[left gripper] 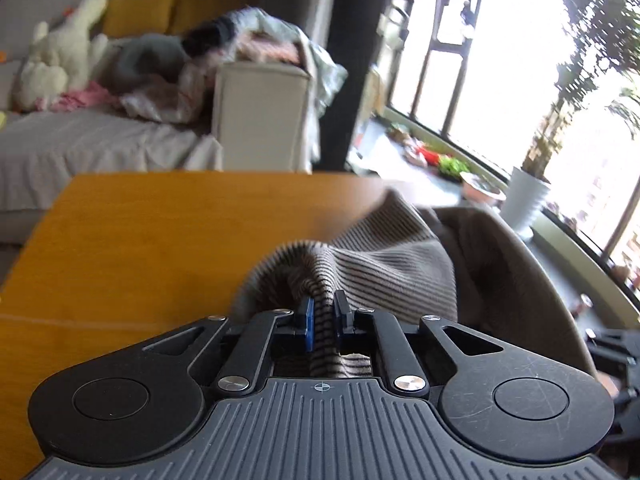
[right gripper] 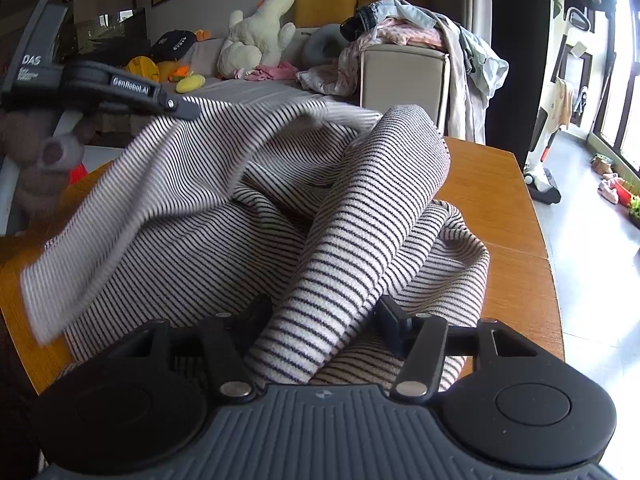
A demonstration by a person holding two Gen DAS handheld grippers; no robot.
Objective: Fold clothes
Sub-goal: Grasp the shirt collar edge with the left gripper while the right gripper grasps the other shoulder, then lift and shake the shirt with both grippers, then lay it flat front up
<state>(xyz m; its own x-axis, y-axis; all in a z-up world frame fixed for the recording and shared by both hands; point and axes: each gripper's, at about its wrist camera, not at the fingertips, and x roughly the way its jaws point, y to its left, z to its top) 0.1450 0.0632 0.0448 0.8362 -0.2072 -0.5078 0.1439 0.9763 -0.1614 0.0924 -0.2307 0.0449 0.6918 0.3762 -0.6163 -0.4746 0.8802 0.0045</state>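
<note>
One striped knitted garment (right gripper: 248,216), one wooden table (right gripper: 500,184), two black grippers, left (left gripper: 323,308) and right (right gripper: 324,320), one white plush toy (right gripper: 256,36).

Left gripper (left gripper: 323,312): jaws closed tight on a fold of the striped garment (left gripper: 380,264), blue pads either side of the pinched cloth. The cloth rises from the grip in a ridge and spreads to the right, partly blurred. Wooden table (left gripper: 140,240) lies beneath, bare on the left. Beyond it: a sofa (left gripper: 80,148) carrying a white plush toy (left gripper: 60,56) and a heap of clothes (left gripper: 256,44). A white plant pot (left gripper: 524,196) stands by the windows, right.
</note>
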